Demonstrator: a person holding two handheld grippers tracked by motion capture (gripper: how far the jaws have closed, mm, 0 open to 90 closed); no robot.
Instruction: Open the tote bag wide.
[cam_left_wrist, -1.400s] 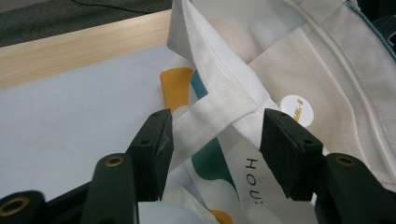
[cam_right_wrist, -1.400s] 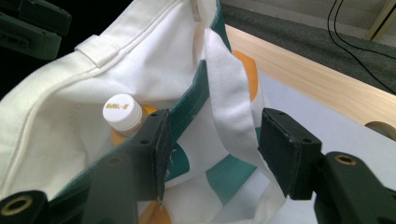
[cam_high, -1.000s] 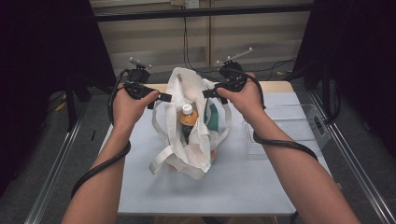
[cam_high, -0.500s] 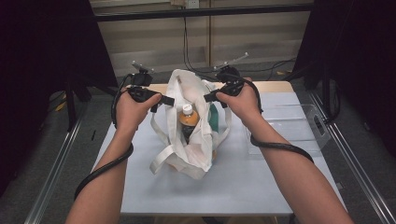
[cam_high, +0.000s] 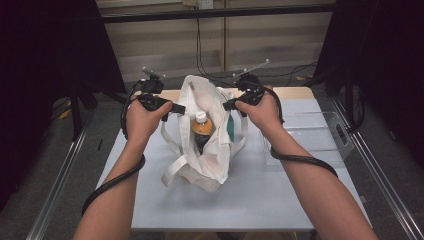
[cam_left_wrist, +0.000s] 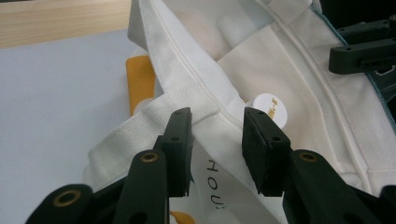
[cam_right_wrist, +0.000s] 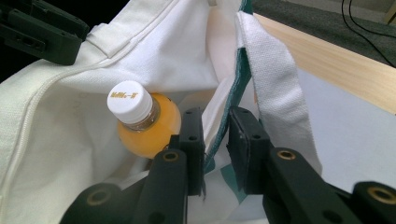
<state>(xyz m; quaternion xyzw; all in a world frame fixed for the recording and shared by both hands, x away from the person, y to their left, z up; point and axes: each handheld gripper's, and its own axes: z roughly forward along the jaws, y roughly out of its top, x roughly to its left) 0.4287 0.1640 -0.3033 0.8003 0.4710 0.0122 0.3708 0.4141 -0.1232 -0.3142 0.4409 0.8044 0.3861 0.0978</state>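
1. Where the person's forearms come in from the bottom of the high view, a black cable (cam_high: 117, 180) loops under the left forearm and another (cam_high: 305, 160) under the right, both above the pale grey table (cam_high: 250, 200).
2. Near the middle of the table stands a white tote bag (cam_high: 207, 150), its mouth held open between the two grippers.
3. Inside the bag an orange drink bottle (cam_right_wrist: 140, 123) stands upright, its white cap (cam_right_wrist: 129, 100) showing.
4. At the bag's left rim, the left gripper (cam_left_wrist: 217, 126) has its jaws parted moderately, straddling the rim's hem without closing on it.
5. At the bag's right rim, the right gripper (cam_right_wrist: 215, 135) has its jaws at a narrow gap, with the teal-edged rim of the bag between them; I cannot tell if they pinch it.
6. Right of the bag lies a clear plastic container (cam_high: 320, 135).
7. Beyond the bag runs a wooden strip (cam_high: 290, 92) along the table's far edge.
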